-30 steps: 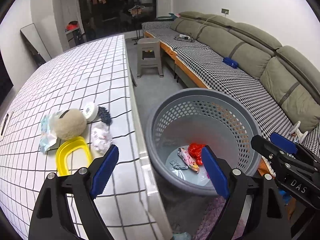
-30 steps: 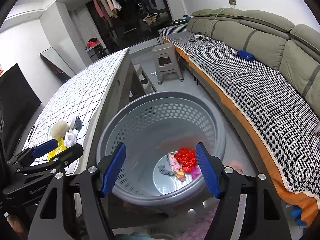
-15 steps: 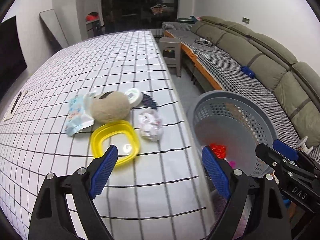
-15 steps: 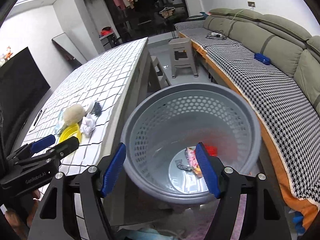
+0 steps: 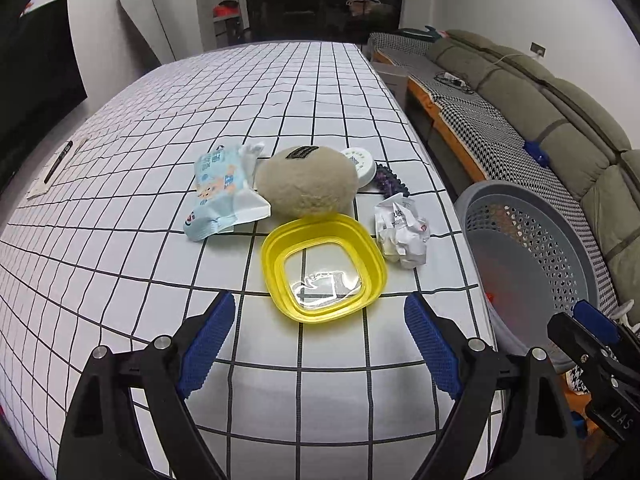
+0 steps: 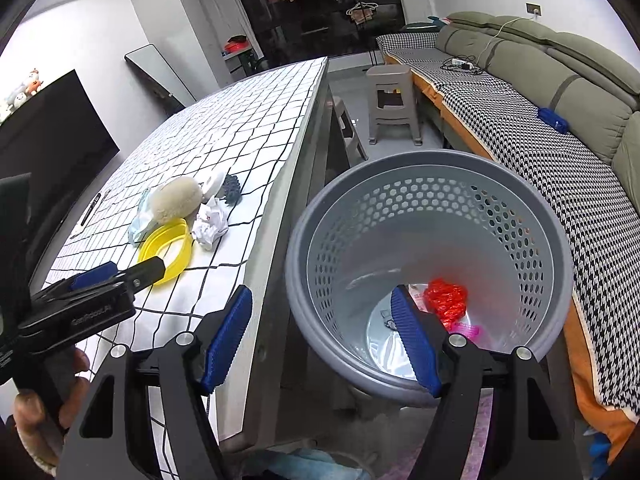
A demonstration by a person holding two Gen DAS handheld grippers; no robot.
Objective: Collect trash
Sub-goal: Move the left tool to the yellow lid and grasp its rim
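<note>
- My left gripper (image 5: pixel 316 340) hangs over the table (image 5: pixel 120 168) with its jaws spread wide and nothing between them; it aims down at the cluster of items near the table's right edge.
- My right gripper (image 6: pixel 320 332) is also spread, empty, hovering across the gap between the table edge and the bin (image 6: pixel 424 168).
- The likeliest trash is the crumpled wrapper (image 5: pixel 402 236), just right of the yellow lid (image 5: pixel 324 268) and near the edge closest to the bin.
- I judge the wrapper very light and soft; it should crush under the pads and not resist. Being loose film or paper, it could slip or spring open, so I would close across its bulky middle, not on a stray corner.
- The tissue pack (image 5: pixel 224 196) lies left of the plush ball (image 5: pixel 306 184), touching it; soft and slick-skinned, best pinched across its narrow width.
- The lid looks stiff and flat; I doubt it is trash.
- The bin already holds a red wrapper (image 6: pixel 446 300) and other scraps.
</note>
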